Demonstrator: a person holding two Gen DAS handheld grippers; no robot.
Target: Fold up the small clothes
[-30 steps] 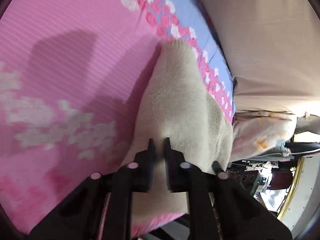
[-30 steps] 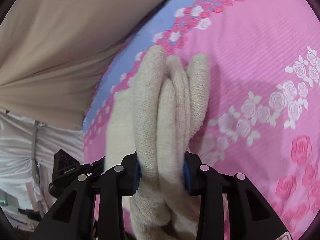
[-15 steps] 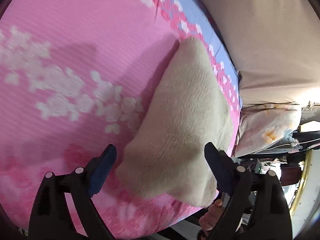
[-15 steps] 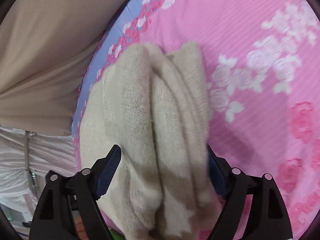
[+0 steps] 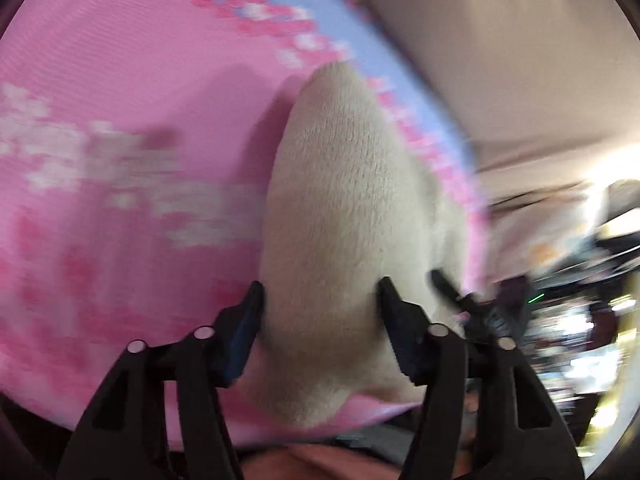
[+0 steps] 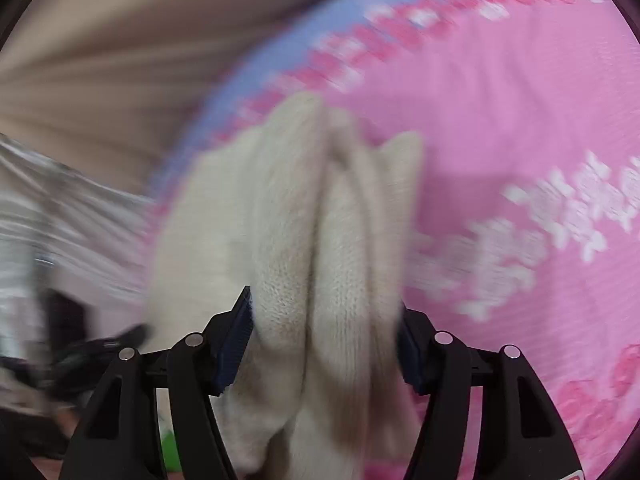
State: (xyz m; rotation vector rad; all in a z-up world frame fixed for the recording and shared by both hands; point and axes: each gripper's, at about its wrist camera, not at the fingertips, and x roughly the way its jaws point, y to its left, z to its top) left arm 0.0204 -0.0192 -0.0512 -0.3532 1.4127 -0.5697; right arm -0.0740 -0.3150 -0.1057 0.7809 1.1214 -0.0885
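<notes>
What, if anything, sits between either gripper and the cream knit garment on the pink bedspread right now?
Nothing visible. The left gripper and the right gripper each straddle a bunch of the cream knit garment, jaws closing onto it. Only the pink bedspread lies beneath.

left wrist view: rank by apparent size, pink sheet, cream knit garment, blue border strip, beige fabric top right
1. pink sheet, largest.
2. cream knit garment and beige fabric: look similar, and the garment sits close to the lens, so no ranking between them.
3. blue border strip, smallest.
</notes>
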